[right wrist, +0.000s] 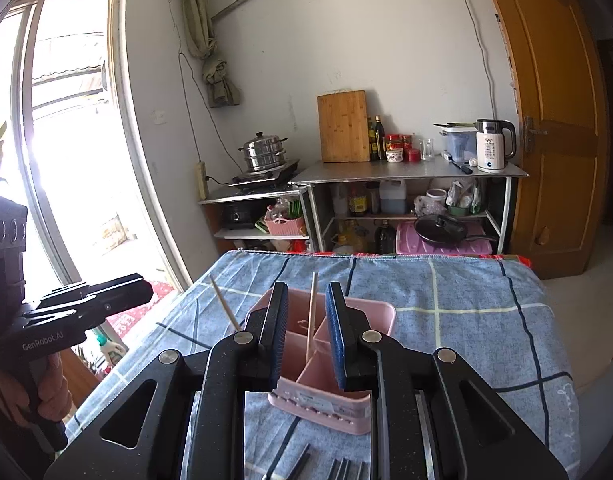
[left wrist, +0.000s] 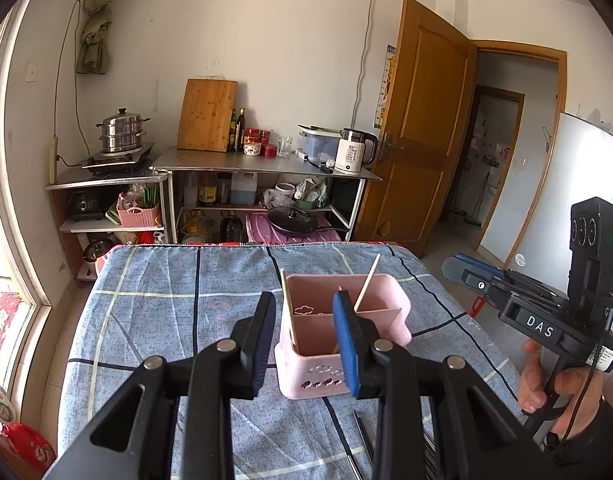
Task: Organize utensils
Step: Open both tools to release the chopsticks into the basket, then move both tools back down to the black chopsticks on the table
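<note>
1. Two wooden chopsticks (left wrist: 367,282) lean upright in the pink caddy (left wrist: 342,336) on the blue cloth (left wrist: 154,312).
2. Left gripper (left wrist: 304,340): parted, empty, caddy just ahead.
3. Right gripper (right wrist: 306,332): parted, empty; dark utensils (right wrist: 338,470) lie lengthwise below it, nearer this hand.

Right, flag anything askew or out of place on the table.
Nothing is spilled or damaged. The pink holder stands upright, but its two wooden chopsticks lean apart in different compartments rather than sitting together as a pair. Dark utensils lie loose on the checked cloth in front of the holder, not yet put away.
</note>
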